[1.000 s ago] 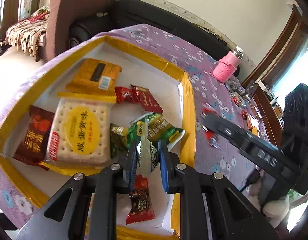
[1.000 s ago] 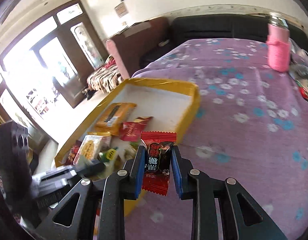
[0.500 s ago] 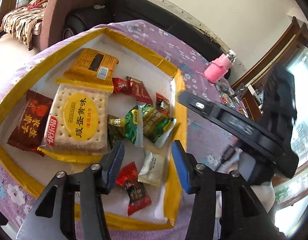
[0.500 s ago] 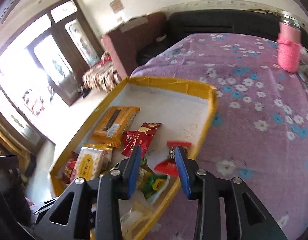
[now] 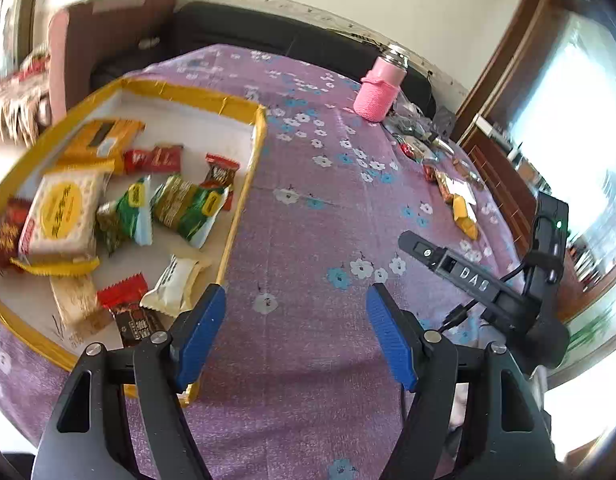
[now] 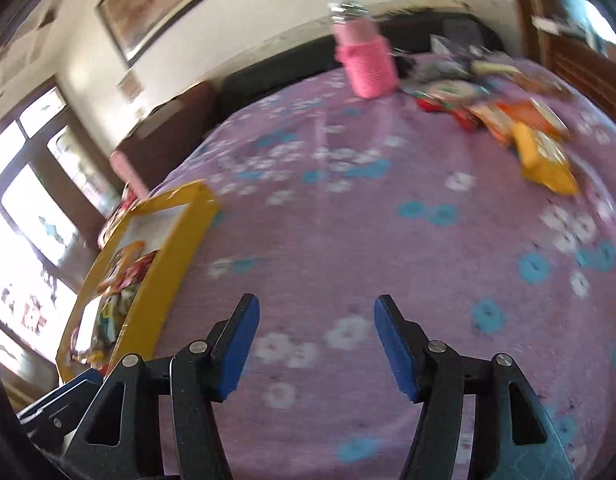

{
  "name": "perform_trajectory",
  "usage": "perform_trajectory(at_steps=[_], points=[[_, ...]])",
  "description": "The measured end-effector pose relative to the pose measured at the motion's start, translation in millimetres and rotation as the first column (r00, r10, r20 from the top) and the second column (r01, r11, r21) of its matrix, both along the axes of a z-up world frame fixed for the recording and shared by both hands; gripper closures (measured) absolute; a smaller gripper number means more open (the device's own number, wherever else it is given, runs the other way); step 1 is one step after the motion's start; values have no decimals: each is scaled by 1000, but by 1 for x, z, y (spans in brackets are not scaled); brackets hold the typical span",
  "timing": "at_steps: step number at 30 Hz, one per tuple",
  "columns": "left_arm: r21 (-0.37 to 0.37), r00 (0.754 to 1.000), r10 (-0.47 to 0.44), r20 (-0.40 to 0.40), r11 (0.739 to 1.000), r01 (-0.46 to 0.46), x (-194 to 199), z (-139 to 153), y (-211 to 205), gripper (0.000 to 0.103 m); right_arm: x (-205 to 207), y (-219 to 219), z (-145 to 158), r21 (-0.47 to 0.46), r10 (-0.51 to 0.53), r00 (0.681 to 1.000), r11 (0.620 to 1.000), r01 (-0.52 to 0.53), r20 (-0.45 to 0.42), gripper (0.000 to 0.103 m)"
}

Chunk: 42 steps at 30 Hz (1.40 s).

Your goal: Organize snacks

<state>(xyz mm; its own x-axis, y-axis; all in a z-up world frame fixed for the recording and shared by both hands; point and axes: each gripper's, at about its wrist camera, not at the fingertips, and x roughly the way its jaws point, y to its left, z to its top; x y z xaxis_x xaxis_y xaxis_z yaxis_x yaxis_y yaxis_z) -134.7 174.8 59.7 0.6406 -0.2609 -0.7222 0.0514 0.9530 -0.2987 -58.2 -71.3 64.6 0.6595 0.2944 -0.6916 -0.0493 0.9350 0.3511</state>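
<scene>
A yellow-rimmed white box (image 5: pixel 243 204) (image 6: pixel 175 248) sits at the left of the purple flowered cloth and holds several snack packets. Among them are a cracker pack (image 5: pixel 61 212), green packets (image 5: pixel 187 208), a cream packet (image 5: pixel 173 284) and a small red candy (image 5: pixel 219 170). My left gripper (image 5: pixel 295 312) hovers over bare cloth just right of the box, jaws opening, nothing between them. My right gripper (image 6: pixel 314 326) is also over bare cloth, jaws opening and empty. Loose snacks (image 6: pixel 540 152) (image 5: pixel 460 208) lie in a heap at the far right.
A pink bottle with a knitted sleeve (image 5: pixel 378 92) (image 6: pixel 366 64) stands at the back of the table. The right hand's black gripper body (image 5: pixel 488 284) shows in the left wrist view. A dark sofa and a brown armchair stand behind the table.
Both grippers let go of their packets into the box and opened. Both then swung right, away from the box, over the cloth.
</scene>
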Motion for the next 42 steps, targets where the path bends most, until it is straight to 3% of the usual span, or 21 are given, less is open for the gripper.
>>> perform_trajectory(at_steps=[4, 7, 13, 15, 17, 19, 24, 31, 42], points=[[140, 998, 51, 35, 989, -56, -5, 9, -10, 30, -2, -10, 0, 40, -18, 1000, 999, 17, 15, 40], [245, 990, 110, 90, 961, -129, -9, 17, -8, 30, -7, -5, 1, 23, 3, 1000, 1000, -4, 31, 40], [344, 977, 151, 149, 918, -195, -9, 27, 12, 29, -14, 18, 9, -79, 54, 994, 996, -47, 94, 40], [333, 966, 176, 188, 914, -231, -12, 34, 26, 29, -8, 24, 18, -93, 95, 989, 992, -85, 116, 42], [299, 967, 183, 176, 926, -230, -12, 38, 36, 28, -6, 14, 29, -81, 35, 989, 996, -24, 143, 40], [276, 970, 177, 164, 936, -218, -14, 38, 38, 28, -8, 12, 34, -78, 40, 986, 997, -28, 159, 40], [252, 981, 128, 145, 954, -161, -17, 31, 18, 28, -22, 25, 19, -145, 80, 991, 987, -64, 110, 40], [295, 979, 144, 142, 938, -180, -14, 26, 11, 28, -55, 16, 23, -118, 19, 991, 993, -3, 132, 34], [256, 973, 212, 93, 939, -229, -15, 16, 42, 28, -68, 51, 22, -187, 99, 989, 979, -78, 109, 34]])
